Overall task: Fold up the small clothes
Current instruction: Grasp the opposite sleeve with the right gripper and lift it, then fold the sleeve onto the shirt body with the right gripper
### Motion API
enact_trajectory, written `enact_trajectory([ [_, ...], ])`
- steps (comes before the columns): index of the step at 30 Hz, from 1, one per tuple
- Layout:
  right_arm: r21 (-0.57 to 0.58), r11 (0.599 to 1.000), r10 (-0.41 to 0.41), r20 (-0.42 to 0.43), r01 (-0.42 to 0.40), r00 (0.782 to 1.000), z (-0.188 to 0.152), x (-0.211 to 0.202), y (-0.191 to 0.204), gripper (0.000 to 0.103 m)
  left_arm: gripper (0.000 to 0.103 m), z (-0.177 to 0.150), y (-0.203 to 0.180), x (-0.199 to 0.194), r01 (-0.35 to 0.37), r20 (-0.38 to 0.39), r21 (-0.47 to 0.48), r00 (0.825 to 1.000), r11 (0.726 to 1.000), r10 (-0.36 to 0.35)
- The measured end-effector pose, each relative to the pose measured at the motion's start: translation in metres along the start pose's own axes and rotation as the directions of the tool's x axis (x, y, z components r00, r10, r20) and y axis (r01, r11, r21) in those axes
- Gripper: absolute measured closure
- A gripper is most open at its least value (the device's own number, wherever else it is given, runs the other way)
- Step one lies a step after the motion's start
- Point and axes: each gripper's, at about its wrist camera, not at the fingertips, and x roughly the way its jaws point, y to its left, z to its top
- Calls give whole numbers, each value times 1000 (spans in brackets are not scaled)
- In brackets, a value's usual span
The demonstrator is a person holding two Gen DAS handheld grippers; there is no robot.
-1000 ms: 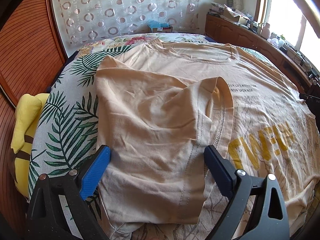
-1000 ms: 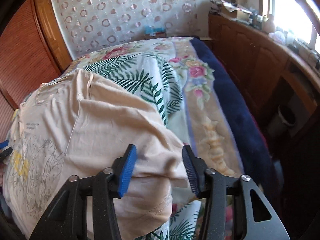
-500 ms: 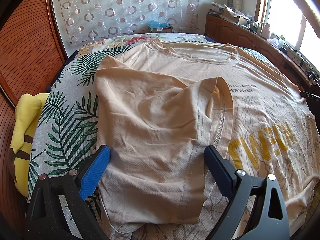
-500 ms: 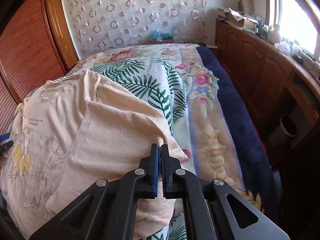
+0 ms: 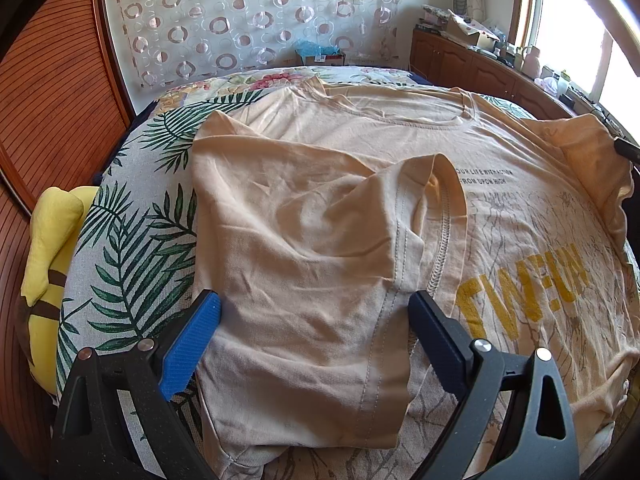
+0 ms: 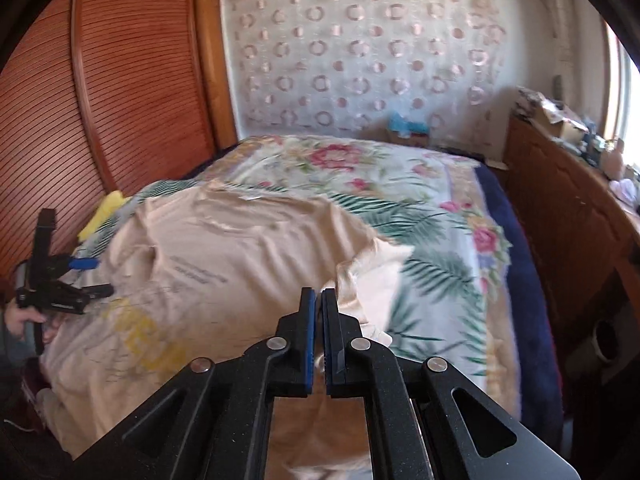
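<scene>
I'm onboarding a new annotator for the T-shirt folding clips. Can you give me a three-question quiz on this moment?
1. True or false: the right gripper is clamped on the T-shirt.
2. Which gripper stands open? A left, B right.
3. Fill in: the sleeve on the left gripper's side lies folded ____ the shirt body.

Key: 1 true; 2 A; 3 over.

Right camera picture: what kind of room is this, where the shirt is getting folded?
Most likely a bedroom at home. The beige T-shirt is spread on a bed with a flowery, leafy bedspread. A circle-patterned curtain hangs behind it, and wooden slatted doors, maybe a wardrobe, stand beside it.
</scene>
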Motion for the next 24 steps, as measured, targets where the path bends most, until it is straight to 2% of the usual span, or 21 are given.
enact_trajectory([
  [2,-21,1000,16,-10,-16,1000,-4,7,13,100,8,0,0,0,0,0,0,1000,1000,0],
  [4,-38,999,9,-16,-9,1000,-8,10,16,80,8,0,0,0,0,1,0,1000,1000,0],
  [5,-42,999,-2,-13,1,1000,-11,9,15,76,8,0,0,0,0,1,0,1000,1000,0],
  [7,-43,999,-33,-3,33,999,-15,7,10,62,8,0,0,0,0,0,0,1000,1000,0],
  [10,-17,996,-91,-10,91,996,-18,10,-3,60,8,0,0,0,0,0,-1,1000,1000,0],
  [14,55,989,-136,-77,140,988,-33,19,-27,60,8,0,0,0,0,0,-1,1000,1000,0],
  [20,175,976,-104,-146,129,984,-50,32,-45,60,8,0,0,0,0,0,-1,1000,1000,0],
  [24,223,971,-59,-144,90,988,-57,34,-45,60,8,0,0,0,0,0,-1,1000,1000,0],
])
